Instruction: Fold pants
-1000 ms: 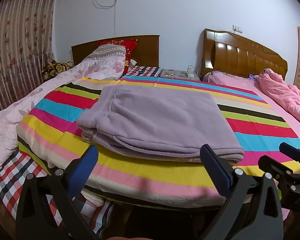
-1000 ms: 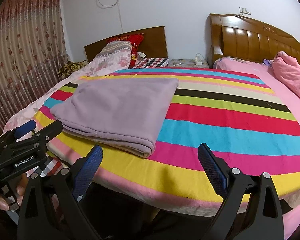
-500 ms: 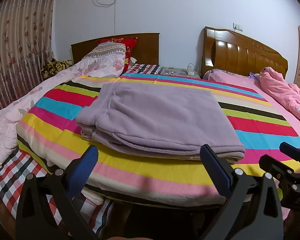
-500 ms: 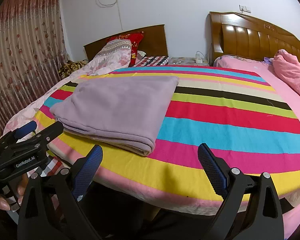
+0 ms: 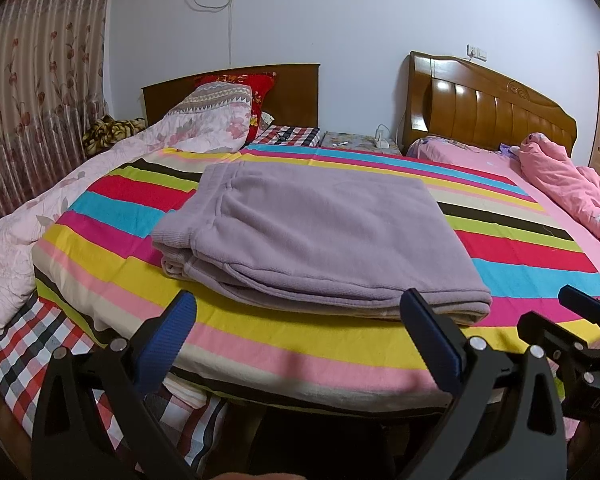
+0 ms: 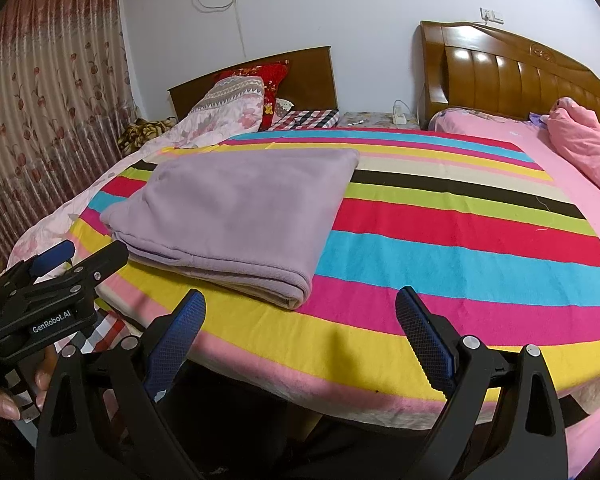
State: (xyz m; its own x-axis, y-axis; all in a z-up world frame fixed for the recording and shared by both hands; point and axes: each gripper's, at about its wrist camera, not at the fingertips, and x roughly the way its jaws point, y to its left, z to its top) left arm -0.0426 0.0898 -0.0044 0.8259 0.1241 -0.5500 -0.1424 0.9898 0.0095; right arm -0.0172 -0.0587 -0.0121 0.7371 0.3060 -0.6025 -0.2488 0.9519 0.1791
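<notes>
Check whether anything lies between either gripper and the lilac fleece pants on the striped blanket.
Nothing visible does. The folded lilac fleece pants lie alone on the bright striped blanket. Only bare blanket separates them from the open left gripper and the open right gripper; the right one sits off to the pants' right.

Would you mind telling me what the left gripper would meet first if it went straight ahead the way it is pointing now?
Probably the near folded edge of the purple pants on the striped blanket. The left gripper is open and empty, aimed at that edge; it may graze the blanket's front border first, since depth is unclear.
</notes>
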